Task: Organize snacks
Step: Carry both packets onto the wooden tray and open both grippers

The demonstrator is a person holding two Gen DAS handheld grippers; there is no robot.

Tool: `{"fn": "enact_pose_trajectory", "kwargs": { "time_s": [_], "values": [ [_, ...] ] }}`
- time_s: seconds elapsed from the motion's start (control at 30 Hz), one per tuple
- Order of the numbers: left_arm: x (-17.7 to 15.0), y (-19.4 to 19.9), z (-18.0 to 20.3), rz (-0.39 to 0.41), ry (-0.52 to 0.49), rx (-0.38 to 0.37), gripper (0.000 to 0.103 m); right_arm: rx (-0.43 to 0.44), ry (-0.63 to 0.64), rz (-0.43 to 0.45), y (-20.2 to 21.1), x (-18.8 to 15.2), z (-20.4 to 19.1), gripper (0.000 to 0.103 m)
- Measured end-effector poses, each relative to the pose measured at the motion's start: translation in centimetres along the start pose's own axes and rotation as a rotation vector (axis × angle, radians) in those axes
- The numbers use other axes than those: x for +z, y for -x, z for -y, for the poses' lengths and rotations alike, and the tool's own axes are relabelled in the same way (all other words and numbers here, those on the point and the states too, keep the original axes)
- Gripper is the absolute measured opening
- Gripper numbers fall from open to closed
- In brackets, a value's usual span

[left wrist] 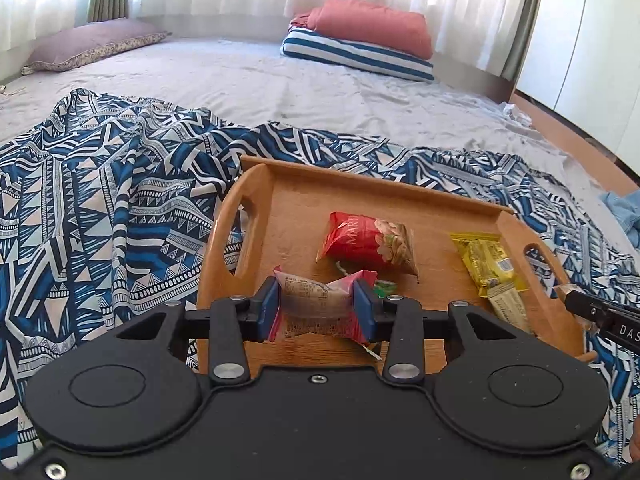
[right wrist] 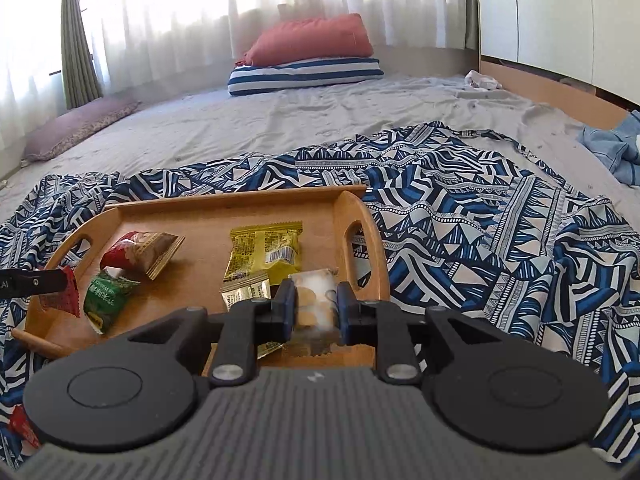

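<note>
A wooden tray (left wrist: pixel 352 184) with cut-out handles lies on a blue patterned cloth (left wrist: pixel 100 208); it also shows in the right wrist view (right wrist: pixel 224 204). My left gripper (left wrist: pixel 316 306) is shut on a pink-and-clear snack packet (left wrist: pixel 316 300) over the tray's near left part. My right gripper (right wrist: pixel 316 306) is shut on a clear cookie packet (right wrist: pixel 314 300) over the tray's near right part. In the tray lie a red nut packet (left wrist: pixel 368 242), a yellow packet (left wrist: pixel 486 264), a green packet (right wrist: pixel 106 294) and a small yellow packet (right wrist: pixel 246 290).
The bed sheet (left wrist: pixel 256 76) stretches beyond the cloth. A red cushion on a striped pillow (left wrist: pixel 360 54) sits at the far side, a mauve pillow (left wrist: pixel 92 46) far left. Blue clothing (right wrist: pixel 612 148) lies right. A red packet (right wrist: pixel 22 426) lies on the cloth near left.
</note>
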State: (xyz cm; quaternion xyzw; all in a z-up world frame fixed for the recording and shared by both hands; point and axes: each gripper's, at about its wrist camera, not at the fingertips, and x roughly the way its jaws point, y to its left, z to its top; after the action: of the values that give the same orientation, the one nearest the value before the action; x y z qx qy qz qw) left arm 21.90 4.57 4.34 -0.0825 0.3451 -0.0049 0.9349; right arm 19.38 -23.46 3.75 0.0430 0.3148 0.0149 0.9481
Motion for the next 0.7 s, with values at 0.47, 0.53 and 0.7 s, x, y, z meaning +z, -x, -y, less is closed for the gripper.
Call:
{"fn": "enact_pose_trajectory", "kwargs": {
  "time_s": [0.47,0.53,0.7],
  "values": [
    [-0.3,-2.7,0.7,-0.018,0.005,-0.023,0.038,-0.007,-0.022,-0.079,-4.3,-1.2,-0.4,0.026],
    [-0.4,-2.9,0.9,-0.014,-0.003,-0.019,0.038,-0.009,-0.01,-0.079,-4.5,-1.1,-0.6,0.026],
    [-0.5,-3.3,1.2,-0.02,-0.002,-0.027,0.039,-0.007,0.008,-0.078,-4.6,-1.0,-0.8,0.027]
  ]
}}
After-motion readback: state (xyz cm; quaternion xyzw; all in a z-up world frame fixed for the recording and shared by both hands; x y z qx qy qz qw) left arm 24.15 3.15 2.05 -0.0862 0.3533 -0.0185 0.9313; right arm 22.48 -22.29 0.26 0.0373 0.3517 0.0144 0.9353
